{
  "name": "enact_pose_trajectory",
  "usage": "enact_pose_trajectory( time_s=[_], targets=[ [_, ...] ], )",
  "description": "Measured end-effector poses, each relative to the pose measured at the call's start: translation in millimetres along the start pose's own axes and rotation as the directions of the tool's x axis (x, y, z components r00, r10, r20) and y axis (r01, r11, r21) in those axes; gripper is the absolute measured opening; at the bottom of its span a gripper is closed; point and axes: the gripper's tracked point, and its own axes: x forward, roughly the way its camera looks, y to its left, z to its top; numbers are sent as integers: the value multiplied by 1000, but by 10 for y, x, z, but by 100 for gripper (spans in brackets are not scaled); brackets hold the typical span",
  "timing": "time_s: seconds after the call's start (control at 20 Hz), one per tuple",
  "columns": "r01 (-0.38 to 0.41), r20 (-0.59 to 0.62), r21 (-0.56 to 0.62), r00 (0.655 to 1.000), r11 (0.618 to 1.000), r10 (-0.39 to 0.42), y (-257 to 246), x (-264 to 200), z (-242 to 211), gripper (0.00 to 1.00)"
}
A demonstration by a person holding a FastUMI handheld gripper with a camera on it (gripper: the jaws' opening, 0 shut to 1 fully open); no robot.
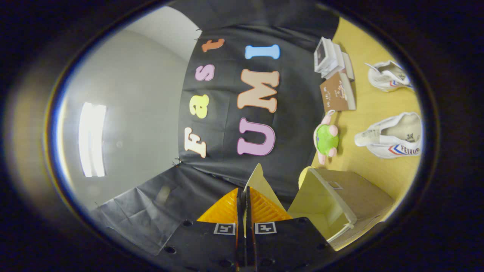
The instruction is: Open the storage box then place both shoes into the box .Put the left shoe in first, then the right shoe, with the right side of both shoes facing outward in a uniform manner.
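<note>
Now the tongs (pixel 245 206) are pressed together on a thin pale flap, the lid of the storage box (pixel 340 200), whose pointed corner (pixel 259 177) rises just beyond the fingertips. The camera is rolled on its side, so the wooden counter (pixel 378 109) stands like a wall next to the box. The storage box is cardboard and seems already open: its pale inside faces the tongs, and its brown outer side carries a small handle cut-out. Beyond the box on the counter lies a green and pink plush toy (pixel 326 139), and beside that toy the nearer white shoe (pixel 393 138); the second white shoe (pixel 391 76) is farther from the box, well apart from the first. Near the second shoe lean a brown book (pixel 337 92) and a white boxy object (pixel 328 57). I judge that the opening step is nearly complete, and neither shoe is in the box yet. What may go wrong: the hold is on a narrow edge of thin cardboard, so the flap can slip out or bend if it is pulled more, and the light box can tip or slide on the counter. Choosing the wrong shoe first is another risk, because I cannot tell from here which one is the left. As for writing, the nearer shoe shows a red and blue chevron with letters that look like "FEIYUE"; other markings are too small to read.
</note>
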Motion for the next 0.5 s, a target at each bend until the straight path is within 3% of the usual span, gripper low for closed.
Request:
enact_pose_trajectory(
  time_s=[0.25, 0.5],
  targets=[
    [-89, -144, -221, 988, 971, 58, 679, 139, -611, 5],
    [-206, -330, -296, 939, 933, 103, 995, 154, -1597, 8]
  ],
)
